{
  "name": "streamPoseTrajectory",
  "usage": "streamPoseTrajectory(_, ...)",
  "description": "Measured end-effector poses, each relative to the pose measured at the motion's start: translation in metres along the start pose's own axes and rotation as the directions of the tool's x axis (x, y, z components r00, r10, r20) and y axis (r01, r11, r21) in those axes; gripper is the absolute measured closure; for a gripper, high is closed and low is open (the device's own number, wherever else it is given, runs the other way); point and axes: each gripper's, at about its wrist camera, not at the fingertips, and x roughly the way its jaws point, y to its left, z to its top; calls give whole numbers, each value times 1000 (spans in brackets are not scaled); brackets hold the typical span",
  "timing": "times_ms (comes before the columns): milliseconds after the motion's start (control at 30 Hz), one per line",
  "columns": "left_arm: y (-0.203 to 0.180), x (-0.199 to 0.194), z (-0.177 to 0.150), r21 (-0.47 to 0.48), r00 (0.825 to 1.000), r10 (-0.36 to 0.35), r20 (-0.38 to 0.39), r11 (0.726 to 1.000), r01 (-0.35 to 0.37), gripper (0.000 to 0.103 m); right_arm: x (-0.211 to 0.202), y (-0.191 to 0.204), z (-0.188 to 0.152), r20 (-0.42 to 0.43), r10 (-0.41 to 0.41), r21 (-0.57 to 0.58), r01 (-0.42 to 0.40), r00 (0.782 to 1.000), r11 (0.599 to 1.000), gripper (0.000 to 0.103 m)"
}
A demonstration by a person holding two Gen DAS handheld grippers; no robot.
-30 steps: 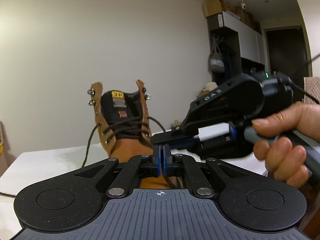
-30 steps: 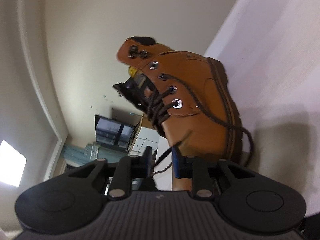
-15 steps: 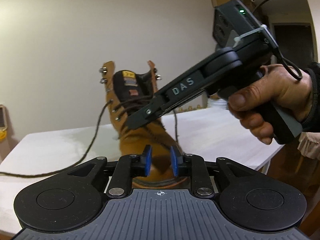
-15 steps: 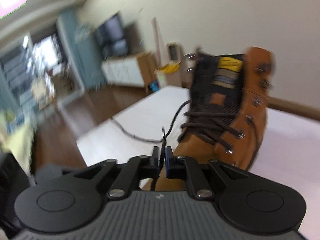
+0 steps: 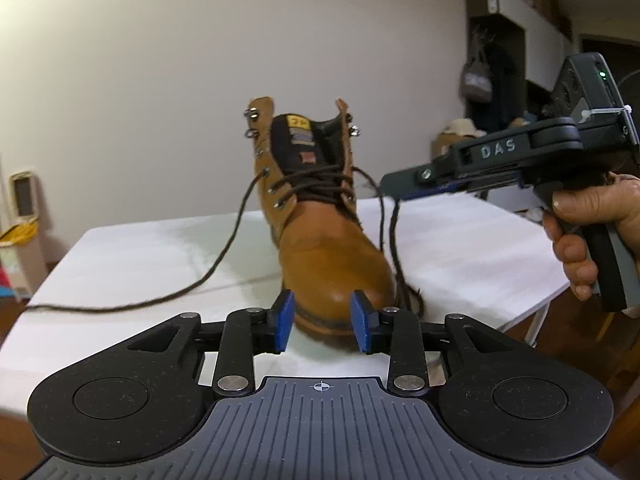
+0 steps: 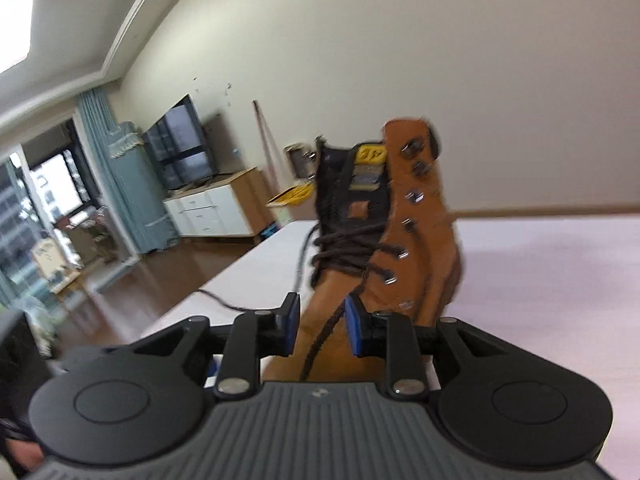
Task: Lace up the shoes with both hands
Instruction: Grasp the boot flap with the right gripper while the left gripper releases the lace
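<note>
Both grippers' jaws are opening: the left gripper [image 5: 322, 322] holds nothing before the toe of the tan boot [image 5: 320, 216] upright on the white table [image 5: 120, 256]; the right gripper [image 6: 322, 330] has a lace end [image 6: 326, 334] running loose between its spread pads. With neither clamped, that lace could slip away; the other lace [image 5: 208, 264] trailing toward the table's edge could snag and tip the half-laced boot.

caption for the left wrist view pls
Left tool opening before a tan boot on a white table, laces loose.
</note>
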Motion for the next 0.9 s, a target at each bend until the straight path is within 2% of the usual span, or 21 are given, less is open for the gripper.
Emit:
streamPoseTrajectory(100,-3,-9,-3,-15,999,38,-12,999,-38,67,-1,-5,4,21,80,39,-81,997,996,73)
streamPoseTrajectory(133,-5,-11,-4,-18,999,49,-17,999,-49,67,8,2,15,-8,132,-14,-132,991,991,74)
streamPoseTrajectory(167,-8,-13,-4,-15,998,56,-16,998,-57,67,14,12,23,-28,144,-75,-145,989,987,74)
streamPoseTrajectory(267,-17,-22,-3,9,996,93,2,996,-93,67,18,43,43,-40,113,-267,-119,993,956,73)
streamPoseTrajectory(300,-18,-25,-2,14,995,103,9,995,-103,67,19,46,45,-40,104,-286,-112,994,952,73)
streamPoseTrajectory(367,-18,-30,-1,11,993,117,23,993,-117,67,22,65,55,-23,38,-408,-44,999,912,73)
streamPoseTrajectory(433,-15,-33,0,9,992,123,29,992,-124,66,21,73,62,-17,38,-443,-41,999,896,73)
streamPoseTrajectory(567,-2,-32,0,13,994,108,26,994,-108,66,15,73,65,-25,91,-357,-95,995,929,73)
streamPoseTrajectory(667,16,-23,0,34,997,75,1,997,-75,65,18,72,57,-44,95,-263,-103,995,959,73)
streamPoseTrajectory(800,55,8,3,66,998,-18,-65,998,23,61,36,68,54,-60,100,-169,-109,993,980,73)
streamPoseTrajectory(900,86,38,9,70,984,-107,-140,991,117,60,69,69,53,-87,89,-69,-95,992,993,73)
